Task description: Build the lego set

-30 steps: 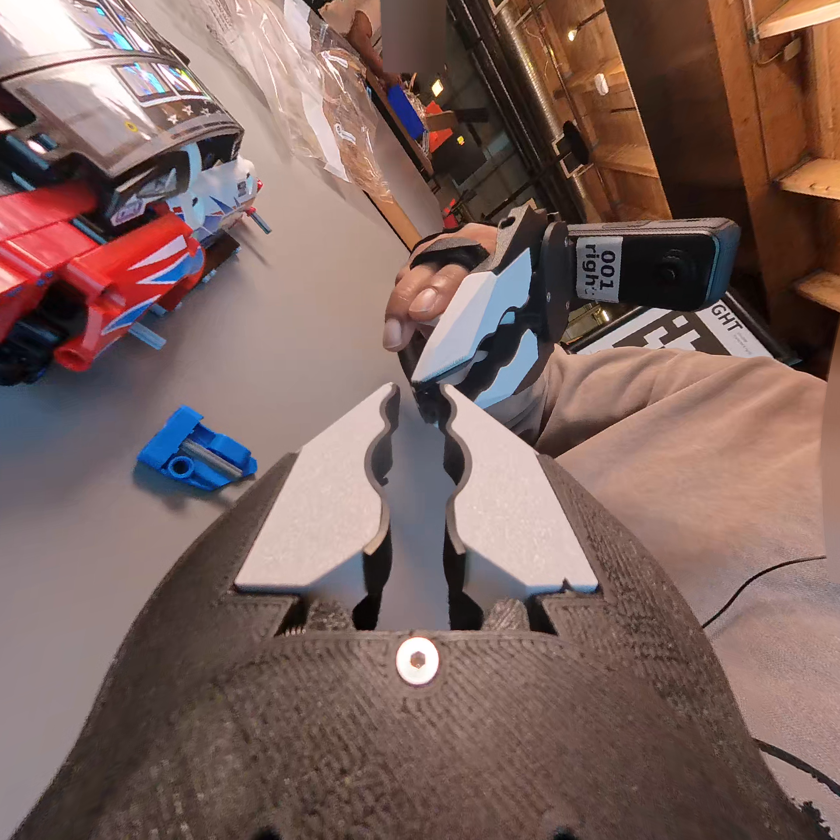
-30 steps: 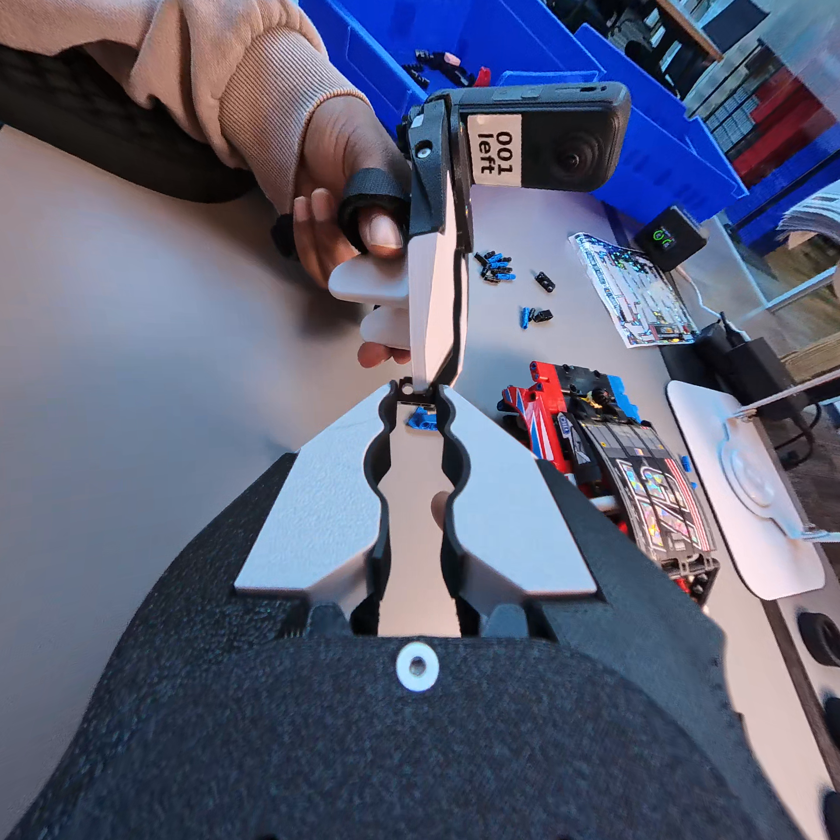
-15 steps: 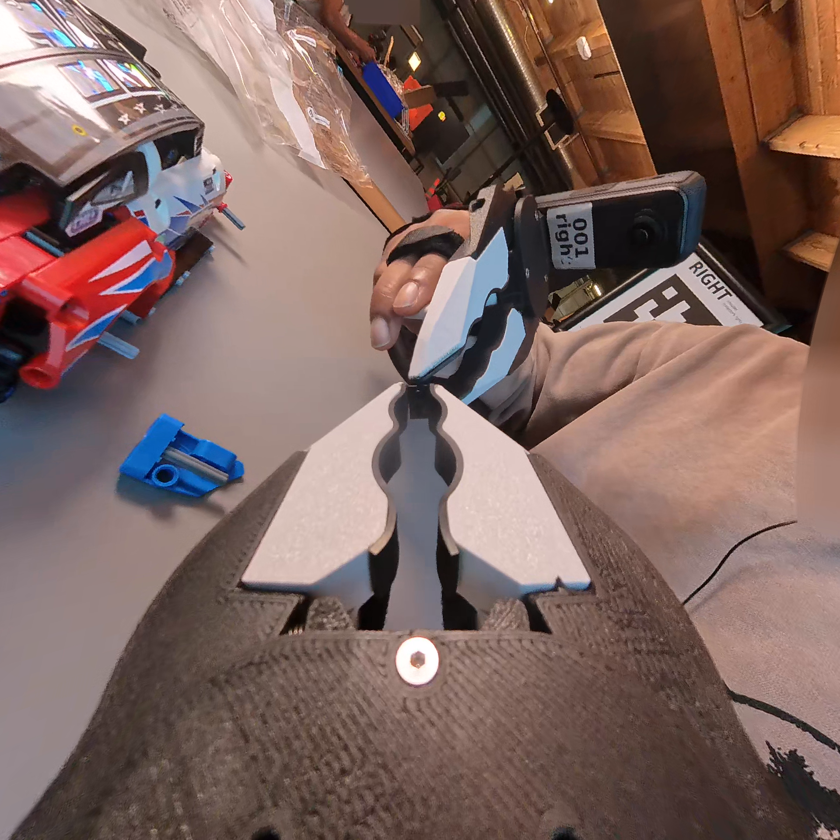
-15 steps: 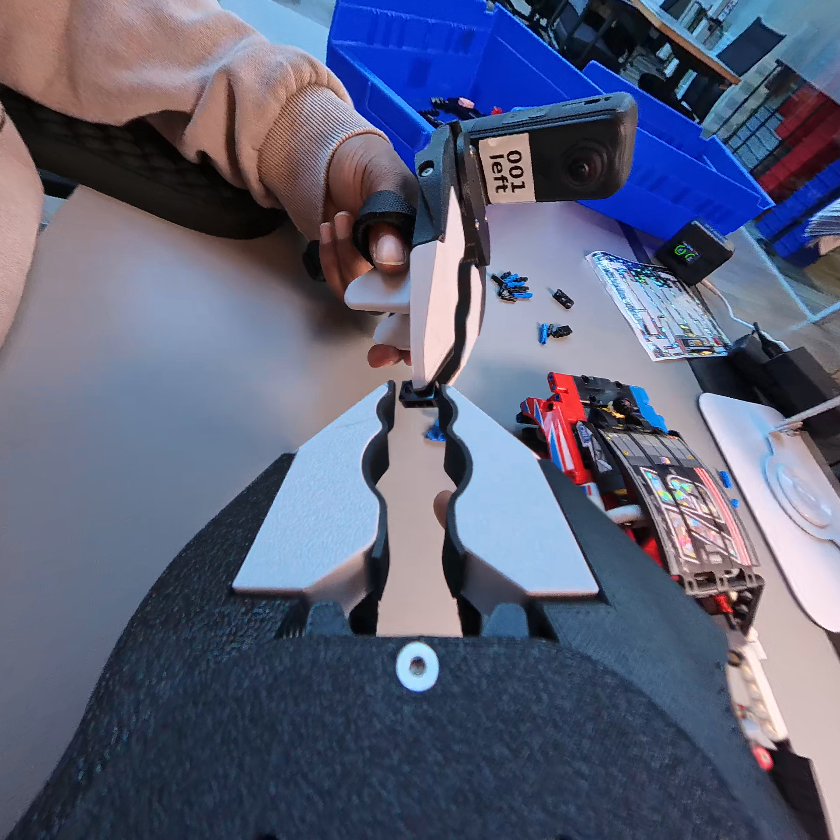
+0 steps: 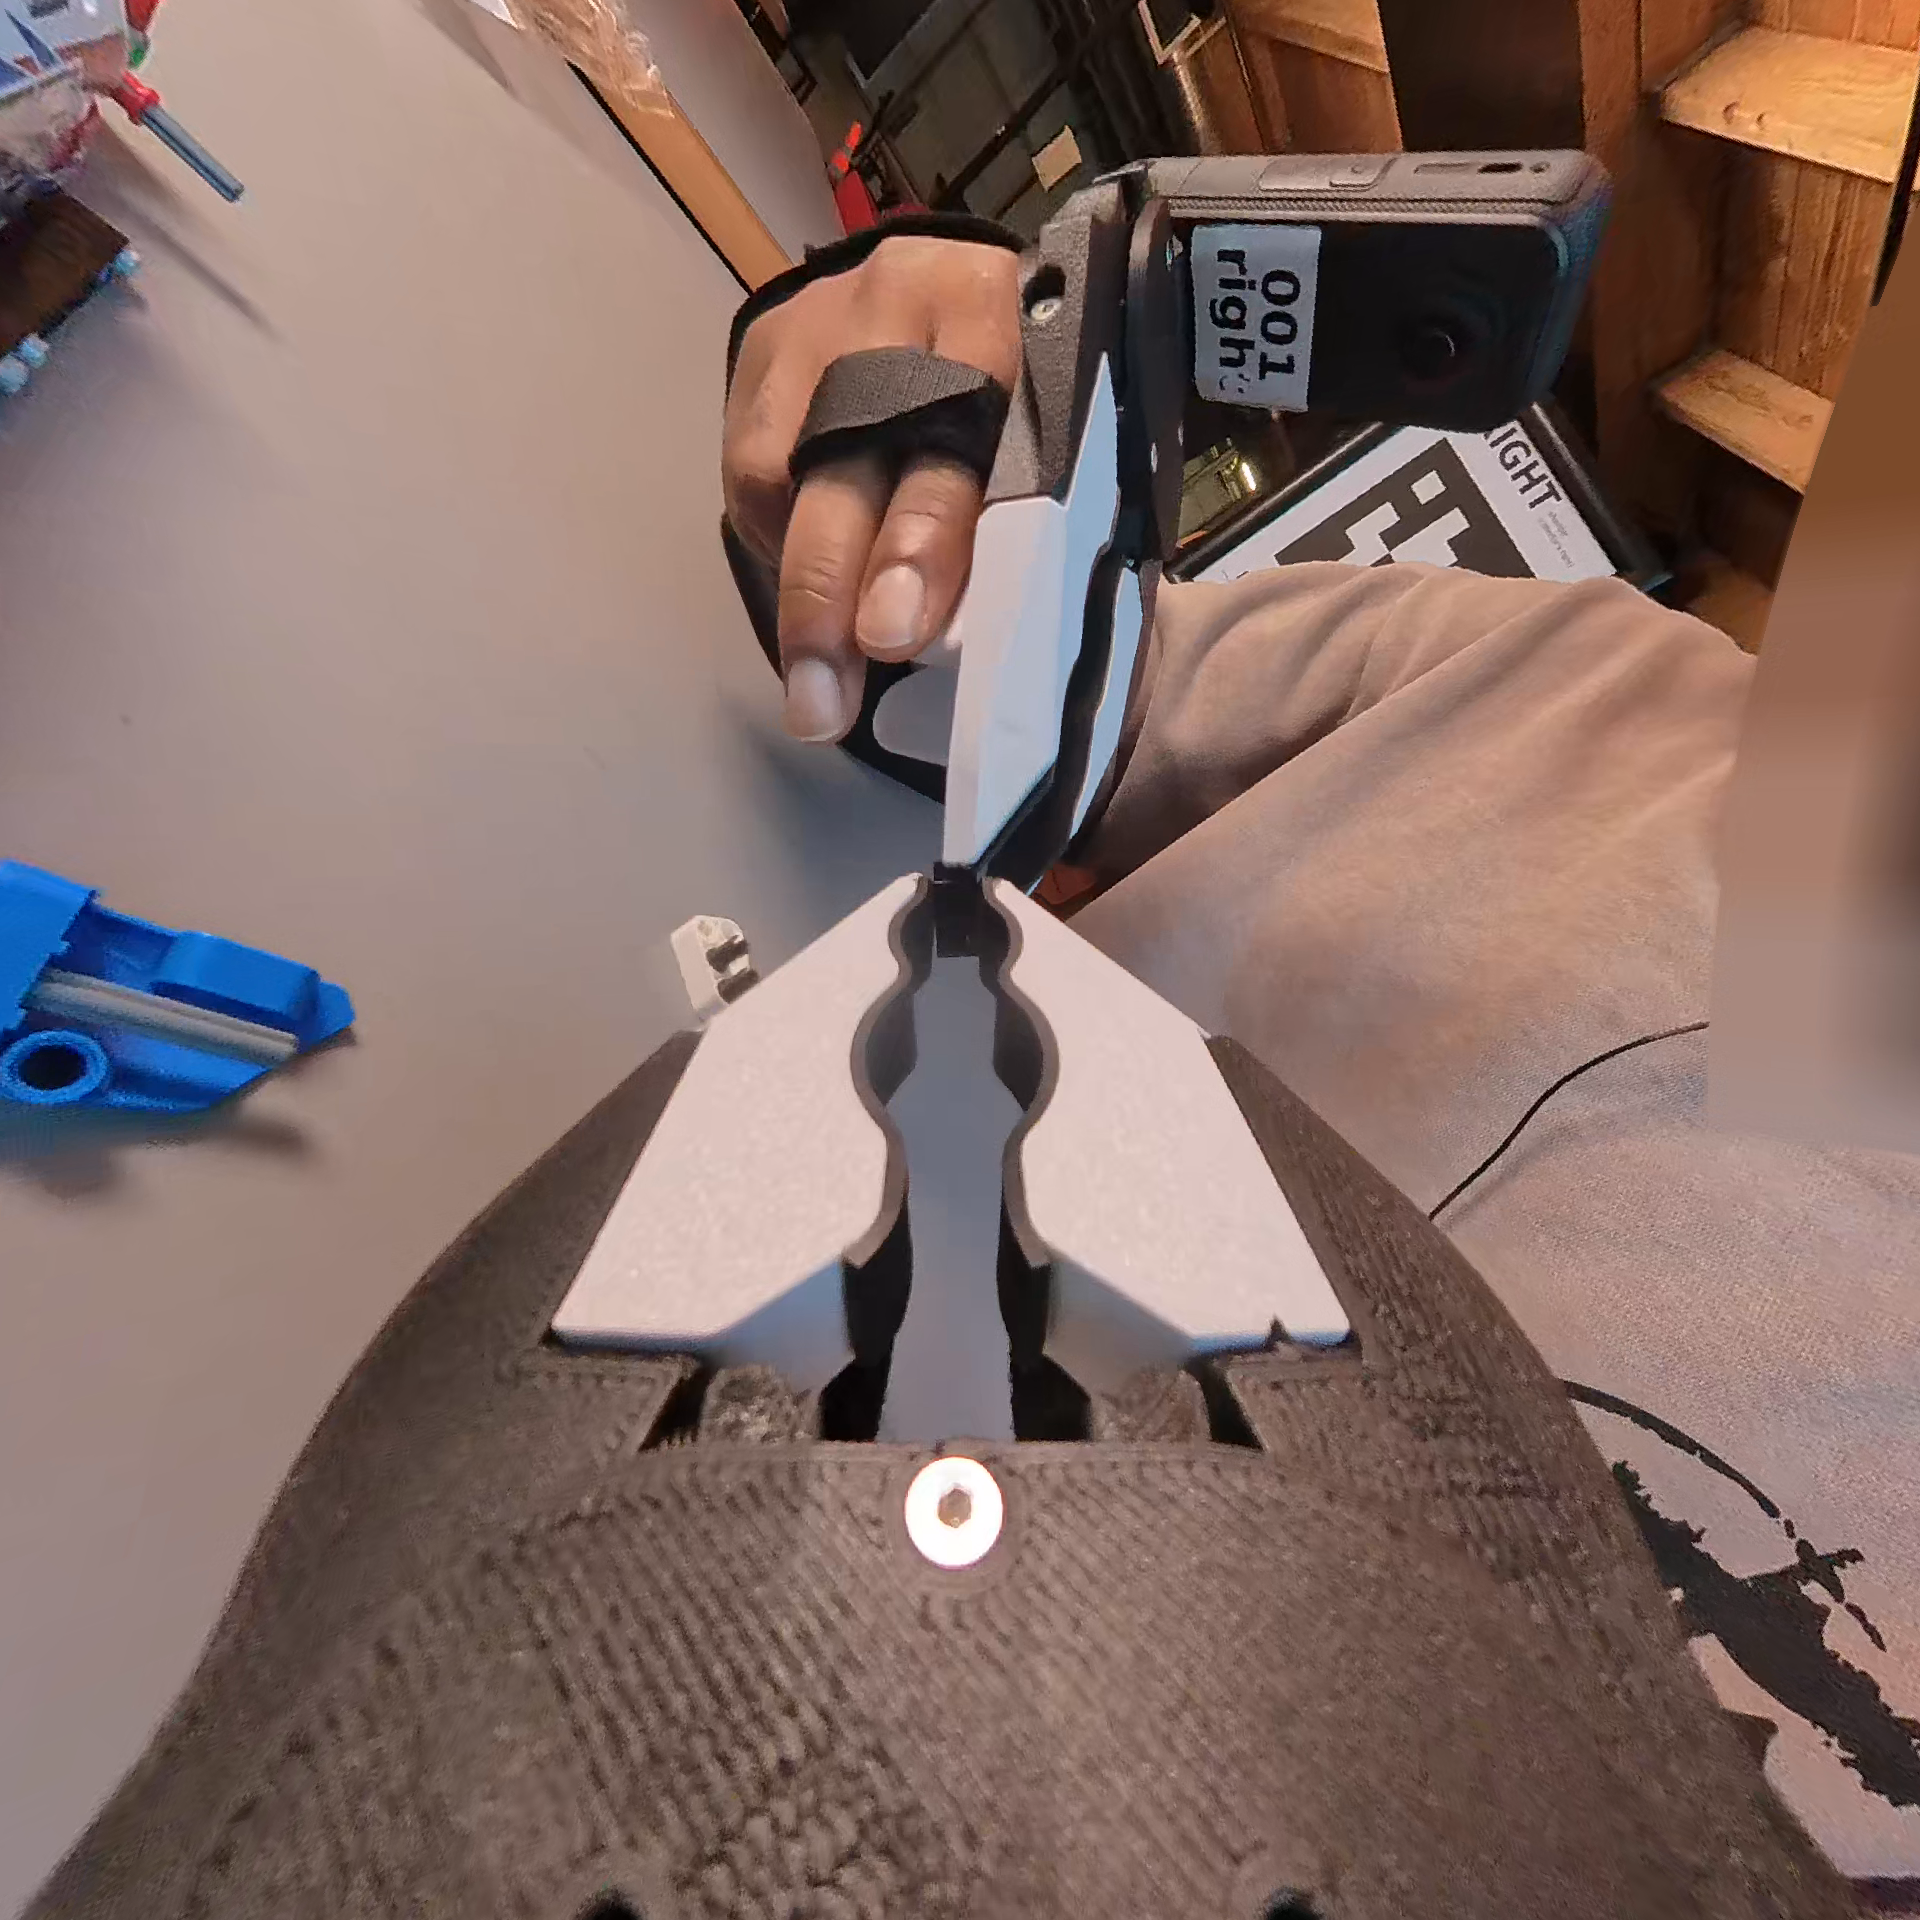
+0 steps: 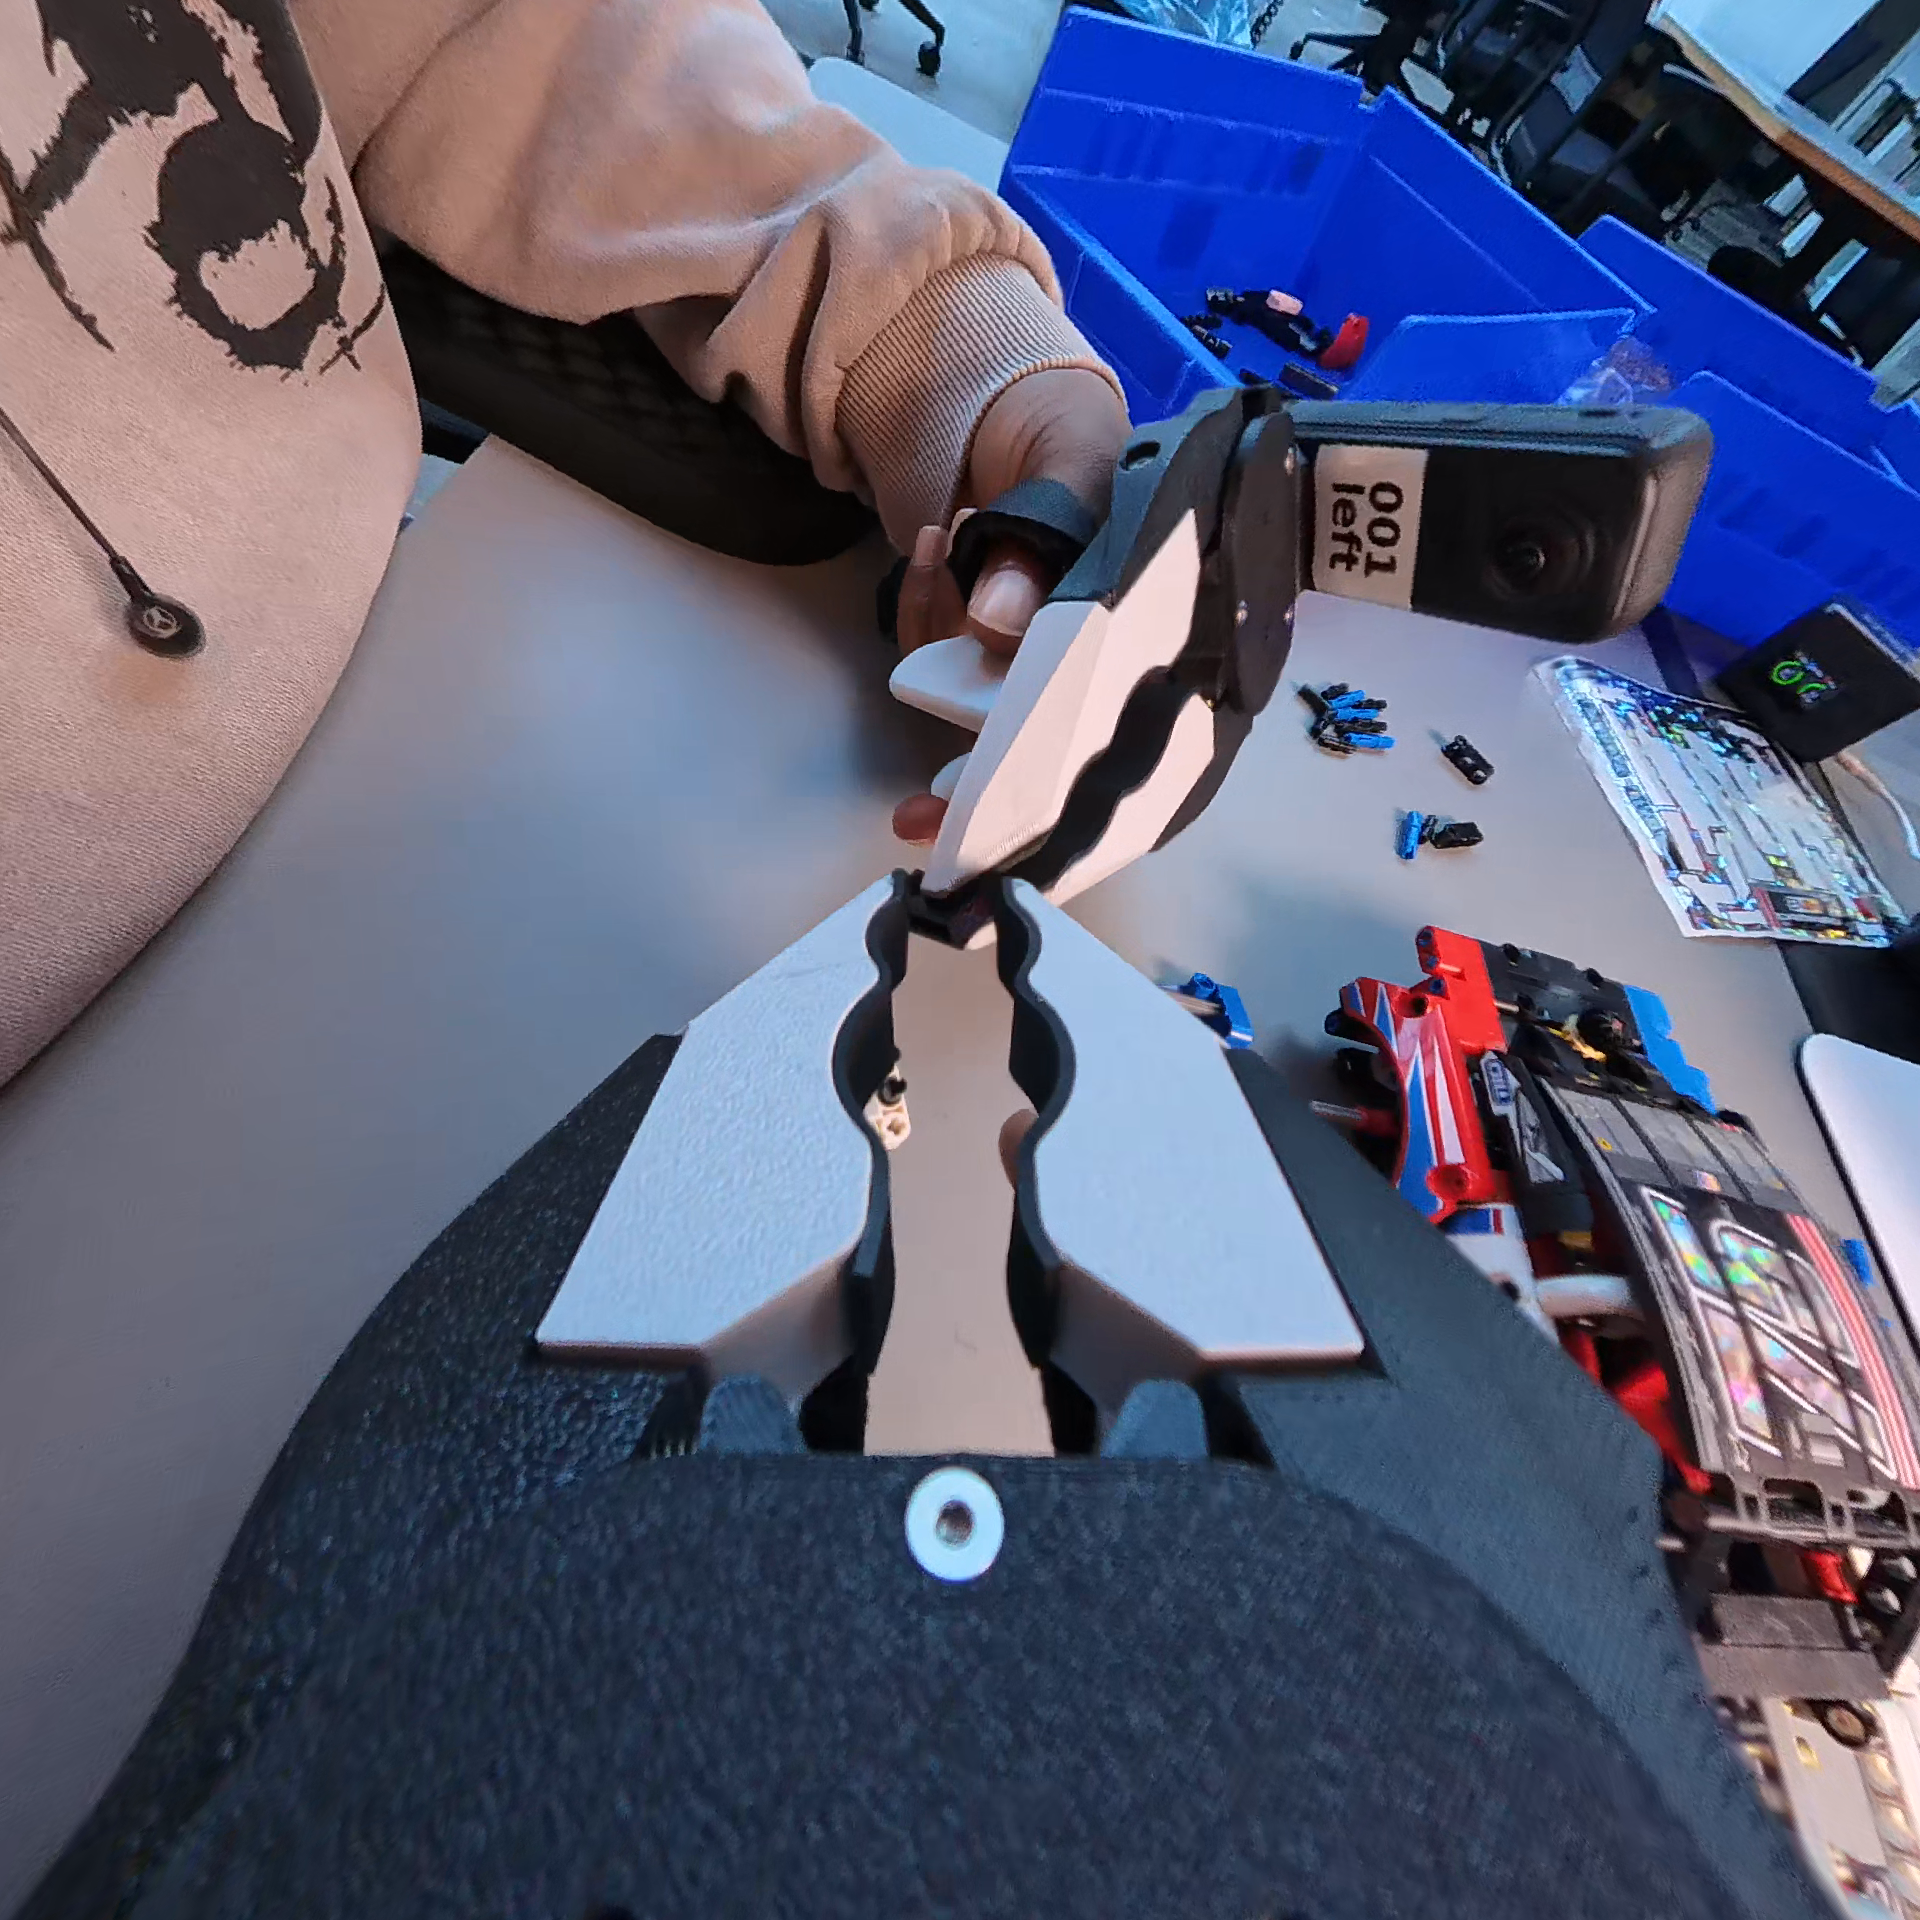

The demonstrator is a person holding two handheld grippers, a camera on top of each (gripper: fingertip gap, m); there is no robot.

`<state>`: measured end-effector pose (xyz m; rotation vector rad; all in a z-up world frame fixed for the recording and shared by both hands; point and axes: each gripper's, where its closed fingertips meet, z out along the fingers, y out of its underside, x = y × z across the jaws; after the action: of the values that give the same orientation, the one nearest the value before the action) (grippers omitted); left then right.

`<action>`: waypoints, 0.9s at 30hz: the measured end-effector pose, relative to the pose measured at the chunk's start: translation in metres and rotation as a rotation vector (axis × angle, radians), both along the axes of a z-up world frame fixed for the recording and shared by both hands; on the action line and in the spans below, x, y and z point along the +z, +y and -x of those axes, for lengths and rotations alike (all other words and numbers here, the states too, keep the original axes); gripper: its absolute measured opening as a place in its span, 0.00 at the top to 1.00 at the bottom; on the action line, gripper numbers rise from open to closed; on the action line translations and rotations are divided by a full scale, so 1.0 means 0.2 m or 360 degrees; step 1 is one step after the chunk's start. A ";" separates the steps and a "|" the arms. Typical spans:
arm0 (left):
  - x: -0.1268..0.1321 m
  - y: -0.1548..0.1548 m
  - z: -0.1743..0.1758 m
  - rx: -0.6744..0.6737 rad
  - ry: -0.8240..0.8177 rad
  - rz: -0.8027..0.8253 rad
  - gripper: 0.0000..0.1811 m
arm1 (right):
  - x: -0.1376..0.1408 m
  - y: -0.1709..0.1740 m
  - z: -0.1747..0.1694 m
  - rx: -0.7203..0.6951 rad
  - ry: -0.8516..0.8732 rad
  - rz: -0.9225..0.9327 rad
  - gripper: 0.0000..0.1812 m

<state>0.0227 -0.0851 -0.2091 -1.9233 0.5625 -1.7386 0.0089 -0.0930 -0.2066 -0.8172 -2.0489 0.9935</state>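
Nearest, the left gripper (image 5: 954,914) pinches a small black lego piece (image 5: 954,923) at its fingertips. The right gripper (image 5: 982,857), tips nearly closed, meets the same piece above the grey table (image 5: 416,623). Farther off sits the red lego car (image 6: 1538,1122). A slight misalignment could make the piece slip and drop.

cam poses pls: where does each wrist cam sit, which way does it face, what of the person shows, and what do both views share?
Left wrist view: on the left gripper, facing along its jaws to the right gripper, hand, sweatshirt; blue piece at frame left.
Right wrist view: on the right gripper, facing the left gripper, hand, sleeve; car model, blue bins beyond.
Shared: small black piece pinched at both tips, grey table.
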 end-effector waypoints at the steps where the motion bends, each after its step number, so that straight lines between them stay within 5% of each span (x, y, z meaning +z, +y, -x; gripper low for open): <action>1: -0.01 -0.01 -0.01 -0.0013 -0.0003 0.0011 0.97 | -0.01 -0.01 0.00 0.0002 0.0006 -0.0038 0.93; 7: 0.03 0.00 -0.01 -0.0016 -0.0116 0.0087 0.97 | 0.02 0.00 0.01 -0.0024 0.0077 -0.0116 0.94; 15: 0.13 0.16 0.09 0.0285 -0.0379 0.0138 0.98 | 0.14 0.15 0.08 -0.0319 0.0294 0.0042 0.98; 24: 0.10 0.14 0.08 0.0266 -0.0316 0.0155 0.97 | 0.10 0.14 0.07 -0.0263 0.0242 0.0100 0.98; 27: 0.11 0.12 0.07 0.0234 -0.0317 0.0147 0.97 | 0.09 0.10 0.04 -0.0172 0.0210 0.0085 0.91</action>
<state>0.0079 -0.0604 -0.1875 -1.7758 0.2659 -1.8604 0.0006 -0.0730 -0.1879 -0.8579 -1.8538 1.0181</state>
